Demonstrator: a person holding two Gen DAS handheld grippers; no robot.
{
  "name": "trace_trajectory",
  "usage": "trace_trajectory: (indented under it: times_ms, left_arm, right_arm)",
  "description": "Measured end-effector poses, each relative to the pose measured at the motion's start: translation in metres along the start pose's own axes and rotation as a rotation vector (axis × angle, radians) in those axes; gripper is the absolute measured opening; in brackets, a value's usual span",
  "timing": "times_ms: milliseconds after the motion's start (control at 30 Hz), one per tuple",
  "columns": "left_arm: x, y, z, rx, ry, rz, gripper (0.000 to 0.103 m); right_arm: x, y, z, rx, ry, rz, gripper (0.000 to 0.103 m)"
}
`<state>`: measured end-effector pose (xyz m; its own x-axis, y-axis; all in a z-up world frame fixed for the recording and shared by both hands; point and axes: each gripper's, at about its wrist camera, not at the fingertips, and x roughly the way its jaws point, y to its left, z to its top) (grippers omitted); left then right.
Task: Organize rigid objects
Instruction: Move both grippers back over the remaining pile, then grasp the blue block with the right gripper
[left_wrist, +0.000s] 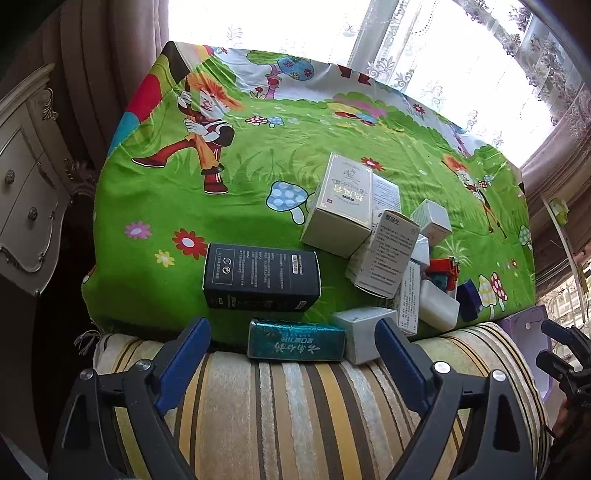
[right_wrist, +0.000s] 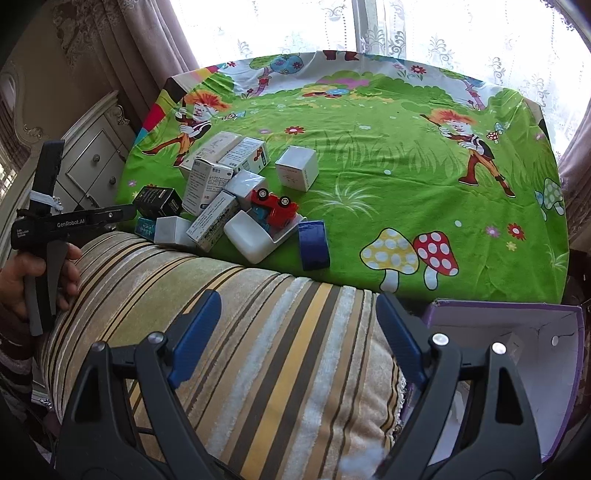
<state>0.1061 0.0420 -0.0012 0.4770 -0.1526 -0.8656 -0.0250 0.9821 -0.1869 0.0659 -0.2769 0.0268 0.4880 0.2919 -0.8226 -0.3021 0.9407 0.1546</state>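
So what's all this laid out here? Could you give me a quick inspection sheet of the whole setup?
Surface: green cartoon-print cloth on a table, striped cushion along the near edge.
Job's things: pile of small cartons, among them a black box, teal packet, white cube box, blue box; an overturned red toy car in a white tray.
Clutter: open purple-edged box at the near right, empty as far as visible.
Grippers: left gripper open, holding nothing, teal packet just ahead; right gripper open above the cushion.
Cables: nothing seen.
Surroundings: lace curtains, white cabinet.
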Motion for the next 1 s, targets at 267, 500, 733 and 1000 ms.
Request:
trace_trajectory:
  times_ms: [267,500,733,1000]
  left_arm:
    - [0.027,0.002,0.020,0.003,0.052,0.071,0.094]
    - [0.043,0.006,0.027,-0.004,0.080,0.089,0.103]
    - [0.045,0.010,0.029,-0.013,0.070,0.093,0.103]
    - [0.047,0.009,0.030,-0.010,0.079,0.104,0.103]
  right_arm:
    - [0.034,0.004,0.018,-0.035,0.055,-0.068,0.088]
    - [0.068,0.003,0.028,-0.071,0.127,-0.081,0.088]
    - [0.093,0.001,0.036,-0.093,0.176,-0.097,0.088]
    - [0.109,-0.006,0.043,-0.069,0.192,-0.095,0.088]
